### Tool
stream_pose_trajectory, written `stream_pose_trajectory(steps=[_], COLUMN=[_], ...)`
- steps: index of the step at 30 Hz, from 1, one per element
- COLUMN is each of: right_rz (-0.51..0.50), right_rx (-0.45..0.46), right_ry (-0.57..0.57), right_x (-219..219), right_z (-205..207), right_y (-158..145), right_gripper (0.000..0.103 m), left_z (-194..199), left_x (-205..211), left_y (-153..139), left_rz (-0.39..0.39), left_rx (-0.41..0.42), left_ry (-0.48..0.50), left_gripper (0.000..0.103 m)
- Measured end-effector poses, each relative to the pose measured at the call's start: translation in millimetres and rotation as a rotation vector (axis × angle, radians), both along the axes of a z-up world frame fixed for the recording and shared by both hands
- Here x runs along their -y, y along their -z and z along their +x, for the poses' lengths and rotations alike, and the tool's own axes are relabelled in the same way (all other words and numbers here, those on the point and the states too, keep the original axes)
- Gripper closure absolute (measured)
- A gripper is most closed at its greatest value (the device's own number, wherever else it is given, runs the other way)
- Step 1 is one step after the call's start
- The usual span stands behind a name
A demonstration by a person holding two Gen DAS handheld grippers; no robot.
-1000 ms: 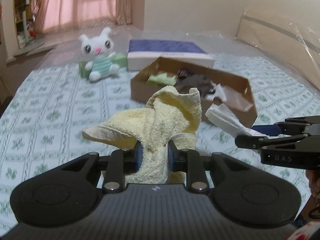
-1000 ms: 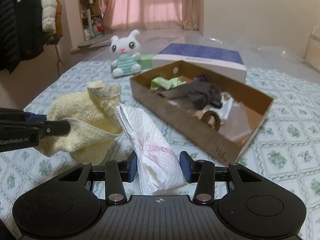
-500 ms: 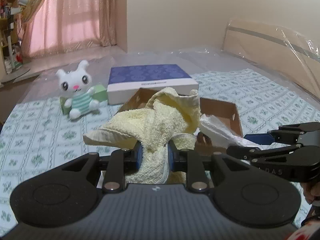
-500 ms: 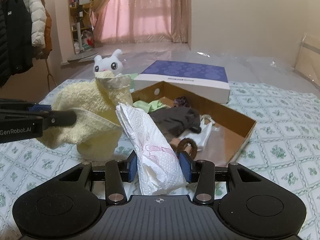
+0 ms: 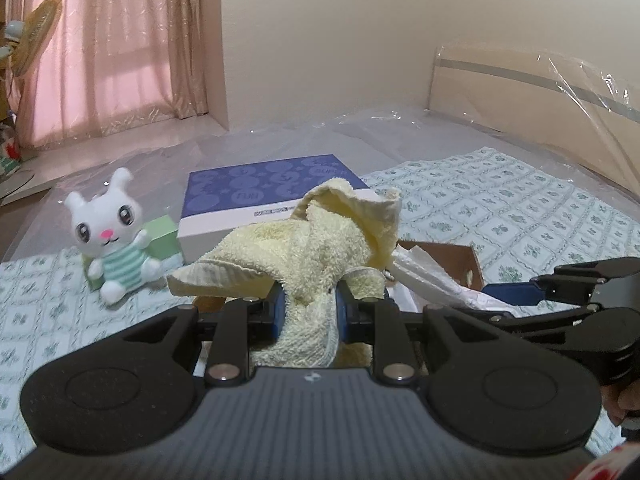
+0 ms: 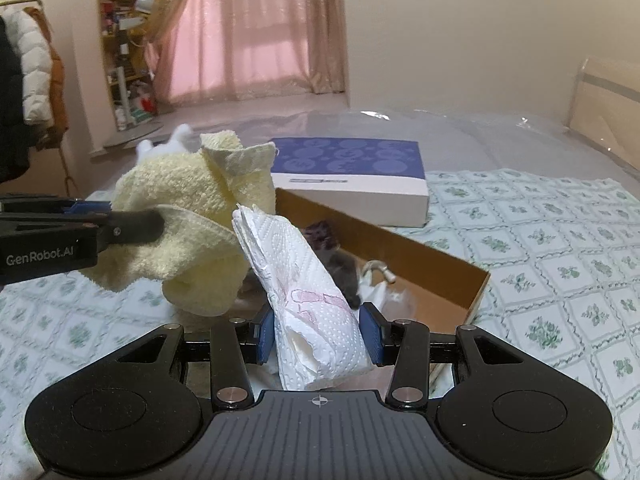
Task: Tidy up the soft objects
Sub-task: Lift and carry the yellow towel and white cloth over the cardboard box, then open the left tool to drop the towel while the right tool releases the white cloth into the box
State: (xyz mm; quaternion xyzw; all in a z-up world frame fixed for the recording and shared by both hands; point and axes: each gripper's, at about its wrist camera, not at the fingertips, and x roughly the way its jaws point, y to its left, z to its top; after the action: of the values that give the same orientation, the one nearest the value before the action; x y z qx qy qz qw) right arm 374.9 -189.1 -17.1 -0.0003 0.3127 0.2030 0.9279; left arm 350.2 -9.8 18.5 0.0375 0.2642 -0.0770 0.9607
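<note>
My left gripper point(image 5: 308, 312) is shut on a pale yellow towel point(image 5: 312, 240), held in the air over the near end of the open cardboard box point(image 6: 448, 276). It also shows in the right wrist view point(image 6: 132, 228) with the towel point(image 6: 192, 208). My right gripper point(image 6: 318, 338) is shut on a folded white paper towel point(image 6: 304, 288), held just right of the yellow towel, above the box. In the left wrist view the right gripper point(image 5: 520, 292) and paper towel point(image 5: 432, 280) sit at the right. Dark cloth point(image 6: 340, 264) lies in the box.
A white plush bunny point(image 5: 112, 240) leans on a green block point(image 5: 160, 236) at the left. A flat blue-and-white box point(image 6: 352, 176) lies behind the cardboard box. The bed has a green-patterned sheet point(image 6: 560, 240) and a plastic-wrapped headboard point(image 5: 540, 92).
Both grippers have risen and moved forward over the cardboard box, carrying the yellow towel and the paper towel. Both grips are unchanged.
</note>
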Motion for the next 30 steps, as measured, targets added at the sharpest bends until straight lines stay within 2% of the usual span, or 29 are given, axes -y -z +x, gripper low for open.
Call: stream_pose_trajectory(steps=[9,13,17,23,30], right_rz=[-0.043,-0.080,-0.121,-0.153,-0.204], right_rx=[-0.035,-0.054,-0.060,-0.063,-0.077], right_ry=[0.084,0.093,0.079,0.055,0.035], right_x=[3,0,-7,-22,-31], right_z=[48,59,64,67,70], right_y=[24,39,52,65,78], right_gripper=[0.059,0.061,0.062,0.062,0.060], left_z=[70,95,116,132,135], left_x=[17,18,7,-11,-12], left_y=[30,54,78,102,110], left_rz=[0.023,-0.001,-0.038,-0.049,-0.009], left_rx=[-0.013,-0.074,-0.164,-0.252,-0.260], left_ry=[0.074,0.093,0.068,0.010,0.005], left_gripper=[0.081,0.081,0.080,0.080,0.071])
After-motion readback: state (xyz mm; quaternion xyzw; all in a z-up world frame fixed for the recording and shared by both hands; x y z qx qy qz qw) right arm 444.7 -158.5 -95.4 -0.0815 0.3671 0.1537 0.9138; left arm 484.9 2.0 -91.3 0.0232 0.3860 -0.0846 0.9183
